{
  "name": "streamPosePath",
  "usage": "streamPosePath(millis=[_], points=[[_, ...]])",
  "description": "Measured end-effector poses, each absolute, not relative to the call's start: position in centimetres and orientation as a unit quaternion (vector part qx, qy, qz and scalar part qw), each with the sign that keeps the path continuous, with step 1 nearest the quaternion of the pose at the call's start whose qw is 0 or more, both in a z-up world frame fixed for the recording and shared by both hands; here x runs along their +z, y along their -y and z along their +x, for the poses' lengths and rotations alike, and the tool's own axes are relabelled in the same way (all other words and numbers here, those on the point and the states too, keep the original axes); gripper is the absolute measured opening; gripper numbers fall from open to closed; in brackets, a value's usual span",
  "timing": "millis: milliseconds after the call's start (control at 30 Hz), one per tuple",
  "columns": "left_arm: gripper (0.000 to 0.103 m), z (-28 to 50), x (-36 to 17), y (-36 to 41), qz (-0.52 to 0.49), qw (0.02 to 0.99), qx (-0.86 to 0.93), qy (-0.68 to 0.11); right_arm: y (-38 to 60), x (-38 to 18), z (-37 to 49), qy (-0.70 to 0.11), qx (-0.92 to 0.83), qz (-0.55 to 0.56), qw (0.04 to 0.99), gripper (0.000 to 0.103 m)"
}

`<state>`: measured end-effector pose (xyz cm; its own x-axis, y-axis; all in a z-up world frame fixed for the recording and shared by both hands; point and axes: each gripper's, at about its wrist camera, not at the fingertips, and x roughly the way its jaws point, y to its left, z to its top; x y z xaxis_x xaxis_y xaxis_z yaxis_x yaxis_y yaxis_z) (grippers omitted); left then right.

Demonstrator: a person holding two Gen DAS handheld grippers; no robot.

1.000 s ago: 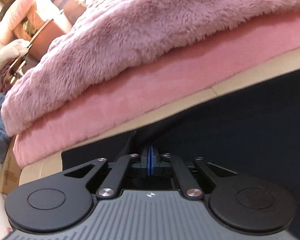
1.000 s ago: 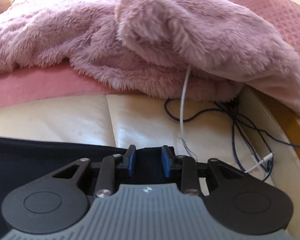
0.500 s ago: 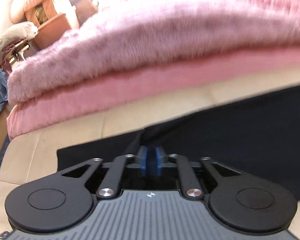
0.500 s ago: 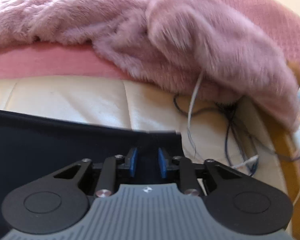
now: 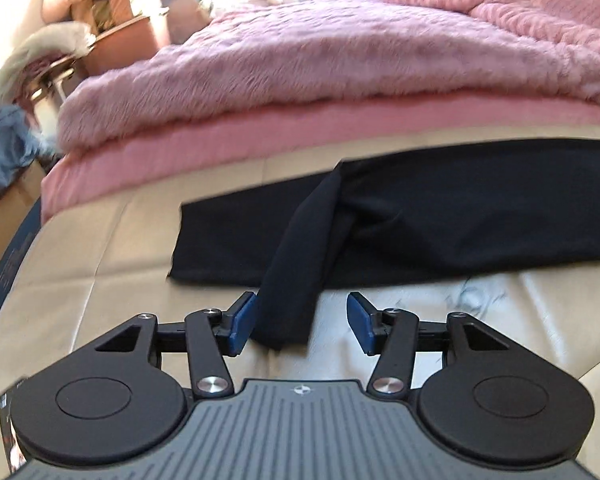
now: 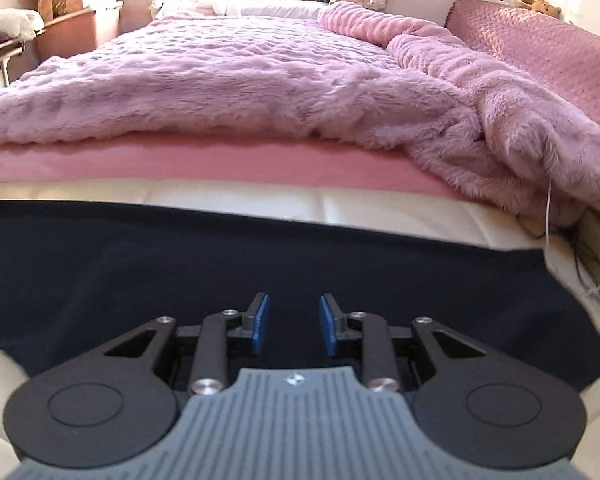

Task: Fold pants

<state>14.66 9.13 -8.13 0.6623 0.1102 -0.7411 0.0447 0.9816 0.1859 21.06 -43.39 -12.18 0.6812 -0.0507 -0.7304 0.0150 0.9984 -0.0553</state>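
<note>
Nearest, the left gripper (image 5: 300,322) has its jaws opening, the blue pads (image 5: 242,322) standing well apart; a loose strip of the dark pants (image 5: 460,216) trails down between them, lying against the inner face of the left-hand pad and clear of the other, so nothing is pinched. Just past those fingertips the rest of the garment lies spread across a cream leather surface (image 5: 100,264). The right gripper (image 6: 293,326) also has its jaws opening, narrower — its pads (image 6: 327,330) sit apart over the pants (image 6: 140,264), whose cloth fills the view beneath and beyond them; no fold is squeezed between them. Beyond both sets of fingers runs a pink sheet edge (image 6: 220,164), then a fluffy mauve blanket (image 6: 240,80) heaped higher toward the right, with thin cables (image 6: 548,216) hanging at its right end.
</note>
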Motion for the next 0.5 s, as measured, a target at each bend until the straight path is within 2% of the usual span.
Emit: streamPosePath(millis=[100,133,167,233,300,500], points=[[0.061,14.5,-8.7,-10.2,0.074,0.909,0.034,-0.409,41.9,-12.8,20.3,-0.403,-0.027,-0.001,0.915,0.022],[0.058,14.7,-8.9,-10.5,0.066,0.910,0.035,-0.407,41.6,-13.1,20.2,-0.407,-0.029,0.004,0.913,0.022],[0.050,14.8,-9.0,-10.8,0.062,0.910,0.032,-0.408,41.2,-13.3,20.1,-0.411,-0.030,0.007,0.911,0.022],[0.012,15.3,-9.1,-11.2,0.055,0.908,0.021,-0.414,40.5,-13.6,19.7,-0.415,-0.031,0.005,0.909,0.022],[0.001,15.0,-9.0,-11.8,0.042,0.908,0.009,-0.416,40.1,-13.8,19.6,-0.418,-0.031,0.001,0.908,0.022],[0.000,16.0,-6.5,-13.9,0.037,0.920,0.007,-0.390,39.5,-13.9,19.5,-0.420,-0.033,-0.012,0.907,0.022]])
